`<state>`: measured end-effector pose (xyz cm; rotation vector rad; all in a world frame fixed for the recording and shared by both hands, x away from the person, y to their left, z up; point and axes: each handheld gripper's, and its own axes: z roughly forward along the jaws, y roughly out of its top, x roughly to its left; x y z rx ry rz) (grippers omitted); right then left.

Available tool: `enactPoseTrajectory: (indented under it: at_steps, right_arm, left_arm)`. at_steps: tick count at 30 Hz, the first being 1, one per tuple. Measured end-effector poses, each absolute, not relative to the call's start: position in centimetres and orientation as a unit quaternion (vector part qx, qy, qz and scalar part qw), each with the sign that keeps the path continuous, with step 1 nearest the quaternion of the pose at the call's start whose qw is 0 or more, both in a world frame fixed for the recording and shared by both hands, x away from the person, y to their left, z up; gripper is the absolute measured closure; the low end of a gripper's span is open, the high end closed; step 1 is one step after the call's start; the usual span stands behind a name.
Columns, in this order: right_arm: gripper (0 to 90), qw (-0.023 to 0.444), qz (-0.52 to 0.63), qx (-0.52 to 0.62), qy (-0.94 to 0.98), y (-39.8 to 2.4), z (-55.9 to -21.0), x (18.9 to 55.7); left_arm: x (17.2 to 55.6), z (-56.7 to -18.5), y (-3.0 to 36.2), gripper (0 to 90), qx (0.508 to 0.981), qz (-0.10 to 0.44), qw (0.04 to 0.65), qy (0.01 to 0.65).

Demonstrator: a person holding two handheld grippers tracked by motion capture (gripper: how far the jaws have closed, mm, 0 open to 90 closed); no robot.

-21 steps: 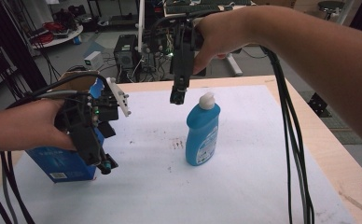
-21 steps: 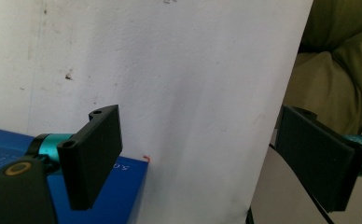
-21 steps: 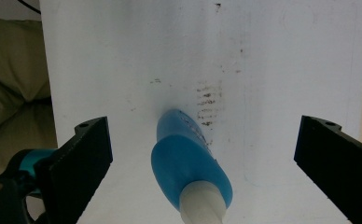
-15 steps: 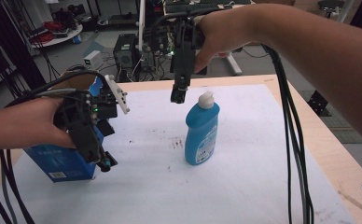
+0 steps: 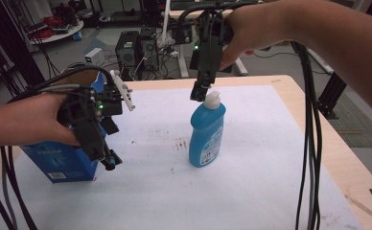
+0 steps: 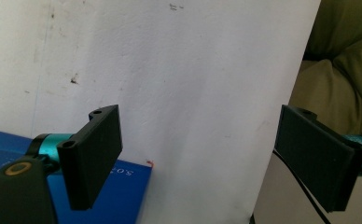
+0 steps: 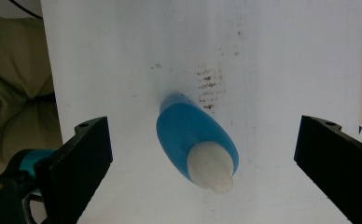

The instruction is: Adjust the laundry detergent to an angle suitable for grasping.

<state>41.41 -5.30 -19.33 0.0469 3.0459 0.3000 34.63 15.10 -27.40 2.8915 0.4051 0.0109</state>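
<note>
The blue bottle (image 5: 206, 132), standing upright mid-table (image 5: 270, 191), is being approached from above by the right gripper (image 5: 198, 94), its fingers spread wide around the white cap (image 7: 210, 170) without touching, so lowering and closing are being called for next.

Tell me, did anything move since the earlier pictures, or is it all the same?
Hardly anything moved. The right gripper hangs just above the white cap of the blue bottle, about where it was, its fingers spread wide with the bottle between them but not touched. The left gripper stays open beside the blue box. Nothing was grabbed or let go. Bottle upright, box in place on the table.
</note>
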Motion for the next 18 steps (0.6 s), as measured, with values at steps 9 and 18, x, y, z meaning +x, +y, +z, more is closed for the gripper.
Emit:
enactPoseTrajectory:
  at_steps: [9,18]
  right_arm:
    - [3.3,0.050,0.110,0.043,0.992,-8.7,-19.0,40.7]
    - [3.3,0.055,0.118,0.073,0.989,-12.2,-19.8,40.1]
  left_arm:
    - [35.1,-27.7,14.7,15.0,0.982,0.012,0.112,0.154]
    - [35.5,-27.5,14.3,15.0,0.974,0.032,0.131,0.181]
